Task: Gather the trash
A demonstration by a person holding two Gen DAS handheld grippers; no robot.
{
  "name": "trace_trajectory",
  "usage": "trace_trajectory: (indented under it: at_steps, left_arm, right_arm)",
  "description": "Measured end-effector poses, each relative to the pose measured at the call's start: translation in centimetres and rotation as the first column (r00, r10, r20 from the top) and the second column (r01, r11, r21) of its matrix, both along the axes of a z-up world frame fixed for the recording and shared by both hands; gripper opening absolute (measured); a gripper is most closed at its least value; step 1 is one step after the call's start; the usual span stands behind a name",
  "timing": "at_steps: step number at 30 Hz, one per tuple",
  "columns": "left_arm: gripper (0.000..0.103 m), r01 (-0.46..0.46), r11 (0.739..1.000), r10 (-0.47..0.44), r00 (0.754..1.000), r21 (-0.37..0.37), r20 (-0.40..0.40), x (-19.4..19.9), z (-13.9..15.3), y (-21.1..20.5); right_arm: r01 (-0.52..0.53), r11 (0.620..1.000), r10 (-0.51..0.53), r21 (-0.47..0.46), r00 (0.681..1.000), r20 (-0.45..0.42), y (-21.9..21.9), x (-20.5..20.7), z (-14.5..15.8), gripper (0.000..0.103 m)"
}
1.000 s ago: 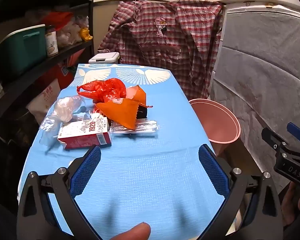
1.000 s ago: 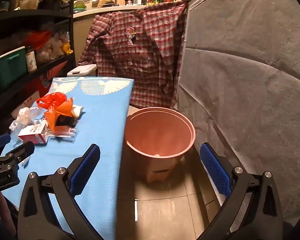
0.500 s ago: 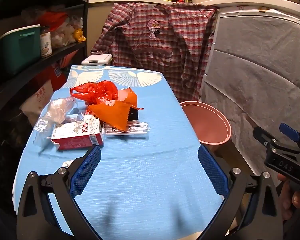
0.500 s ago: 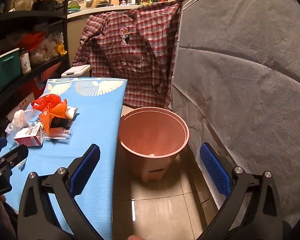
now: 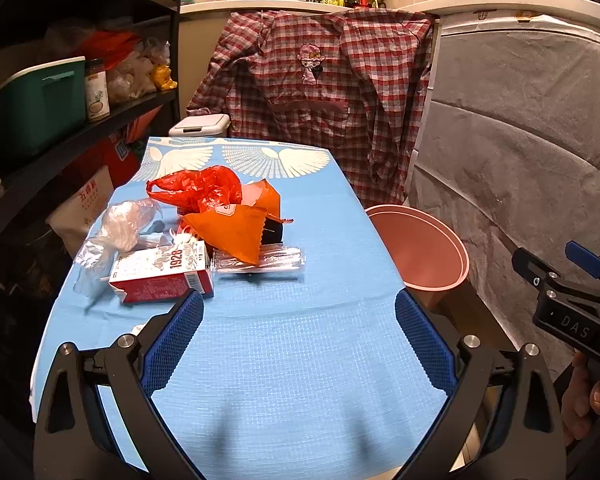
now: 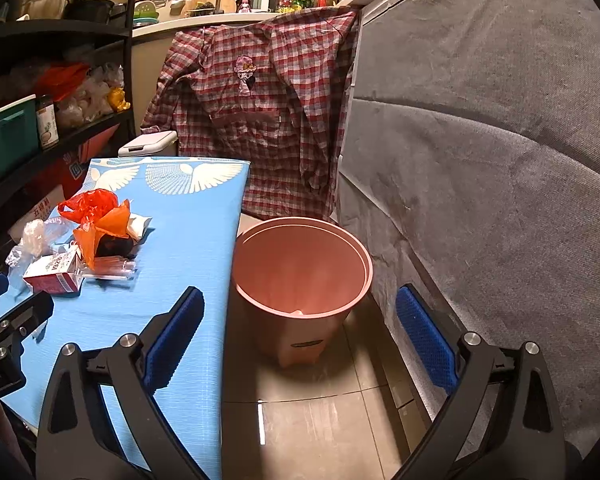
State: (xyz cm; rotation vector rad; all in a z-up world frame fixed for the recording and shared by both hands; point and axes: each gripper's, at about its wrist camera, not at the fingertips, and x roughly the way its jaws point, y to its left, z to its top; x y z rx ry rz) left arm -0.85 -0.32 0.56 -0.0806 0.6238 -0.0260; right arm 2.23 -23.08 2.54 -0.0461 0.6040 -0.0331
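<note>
A: A narrow kitchen corner is shown, with a long board covered in blue cloth printed with white wings point(image 5: 284, 344) at its middle and dark metal shelving point(image 5: 80, 120) along the left side.

B: How is the left gripper point(image 5: 296, 320) seen?

A: Its blue-padded fingers point(image 5: 172, 340) are spread wide apart above the near part of the cloth, and nothing is held between them. Just beyond the left pad, a red and white carton marked 1928 point(image 5: 162, 274) is laid on its side.

B: And past the carton?

A: A flat clear plastic wrapper point(image 5: 260, 260) is placed to its right, a crumpled clear plastic bag point(image 5: 120, 228) to its left. Behind them an orange paper wrapper point(image 5: 236, 230) is draped over a dark object, and a crumpled red plastic bag point(image 5: 204, 188) is found farther back.

B: The right gripper point(image 6: 300, 316)?

A: It is held open over the tiled floor point(image 6: 320, 412), empty, to the right of the board. Just beyond it a round pink plastic bin point(image 6: 300, 264) is set on the floor beside the board's right edge. A small pale scrap can be made out at its bottom.

B: And farther off?

A: A red plaid shirt point(image 6: 260, 120) is hung at the far end, and a grey fabric-covered surface point(image 6: 480, 160) is seen along the right.
</note>
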Motion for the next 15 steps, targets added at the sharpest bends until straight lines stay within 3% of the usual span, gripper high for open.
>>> trace_trajectory:
  at_steps: [15]
  left_arm:
    - [0.093,-0.002,1.000,0.002,1.000,-0.003,-0.004,0.10,0.18,-0.15]
  right_arm:
    - [0.001,1.000,-0.001,0.000,1.000,0.001,-0.13,0.01,-0.11,0.094]
